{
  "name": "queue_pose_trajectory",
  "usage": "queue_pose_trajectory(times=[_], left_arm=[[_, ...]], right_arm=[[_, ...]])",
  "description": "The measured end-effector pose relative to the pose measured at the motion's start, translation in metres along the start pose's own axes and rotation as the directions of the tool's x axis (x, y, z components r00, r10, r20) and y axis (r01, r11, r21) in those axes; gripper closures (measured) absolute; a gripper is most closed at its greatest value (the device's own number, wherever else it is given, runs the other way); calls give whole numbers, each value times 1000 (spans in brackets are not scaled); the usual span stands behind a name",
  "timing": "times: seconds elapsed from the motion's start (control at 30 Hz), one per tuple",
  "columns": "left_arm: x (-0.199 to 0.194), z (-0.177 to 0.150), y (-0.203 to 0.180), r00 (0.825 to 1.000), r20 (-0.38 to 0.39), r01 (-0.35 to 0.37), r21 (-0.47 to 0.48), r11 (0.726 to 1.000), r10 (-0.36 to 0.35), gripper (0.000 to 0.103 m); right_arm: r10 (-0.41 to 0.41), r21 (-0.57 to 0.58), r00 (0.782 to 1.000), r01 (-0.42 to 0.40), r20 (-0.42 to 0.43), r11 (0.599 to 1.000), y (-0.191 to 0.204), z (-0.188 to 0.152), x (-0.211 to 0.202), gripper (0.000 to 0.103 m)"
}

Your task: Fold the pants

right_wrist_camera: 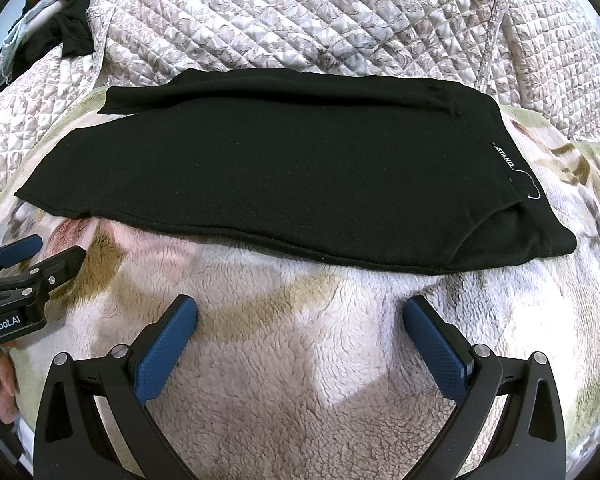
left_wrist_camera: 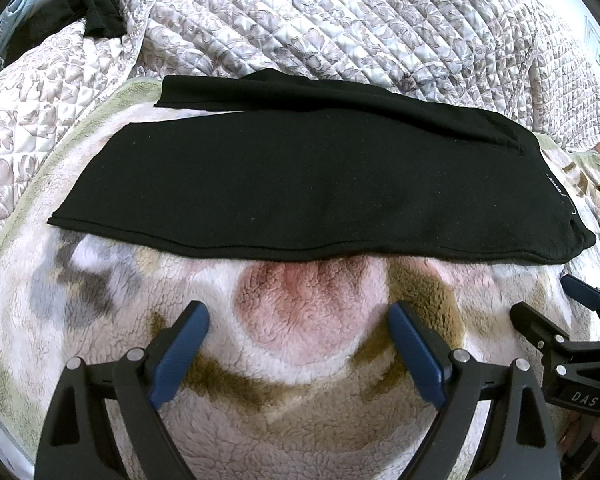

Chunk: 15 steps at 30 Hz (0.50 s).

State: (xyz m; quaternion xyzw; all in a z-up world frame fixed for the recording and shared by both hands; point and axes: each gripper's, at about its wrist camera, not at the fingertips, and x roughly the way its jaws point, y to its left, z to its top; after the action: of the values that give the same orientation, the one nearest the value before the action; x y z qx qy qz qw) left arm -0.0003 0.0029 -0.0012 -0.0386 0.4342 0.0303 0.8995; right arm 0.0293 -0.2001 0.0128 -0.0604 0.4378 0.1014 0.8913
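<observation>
Pants (left_wrist_camera: pixel 300 184) lay folded lengthwise on the fleece blanket (left_wrist_camera: pixel 300 360). My left claw (left_wrist_camera: pixel 298 328) and right claw (right_wrist_camera: pixel 300 320) were spread wide, holding nothing.

The pants (left_wrist_camera: pixel 308 184) lie flat across the fleece blanket (left_wrist_camera: pixel 300 360), stretched from 9 o'clock to 3 o'clock, one leg behind the other toward 12. The waistband end with its label (right_wrist_camera: pixel 504 158) sits at 3 o'clock. The quilt (left_wrist_camera: pixel 340 20) lies behind the pants at 12 o'clock. A second garment (left_wrist_camera: pixel 96 8) lies on it at 10 o'clock. The left gripper (left_wrist_camera: pixel 298 322) and right gripper (right_wrist_camera: pixel 300 316) hover at 6 o'clock, before the pants, side by side, apart from the cloth.
</observation>
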Motion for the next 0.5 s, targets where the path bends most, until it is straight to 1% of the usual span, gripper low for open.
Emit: queue_pose_trajectory(times=[0.5], left_arm=[[0,0,0,1000,0,0,0,1000,0,10]], right_arm=[[-1,0,1000,1,1,1000,0,0,-1,0]])
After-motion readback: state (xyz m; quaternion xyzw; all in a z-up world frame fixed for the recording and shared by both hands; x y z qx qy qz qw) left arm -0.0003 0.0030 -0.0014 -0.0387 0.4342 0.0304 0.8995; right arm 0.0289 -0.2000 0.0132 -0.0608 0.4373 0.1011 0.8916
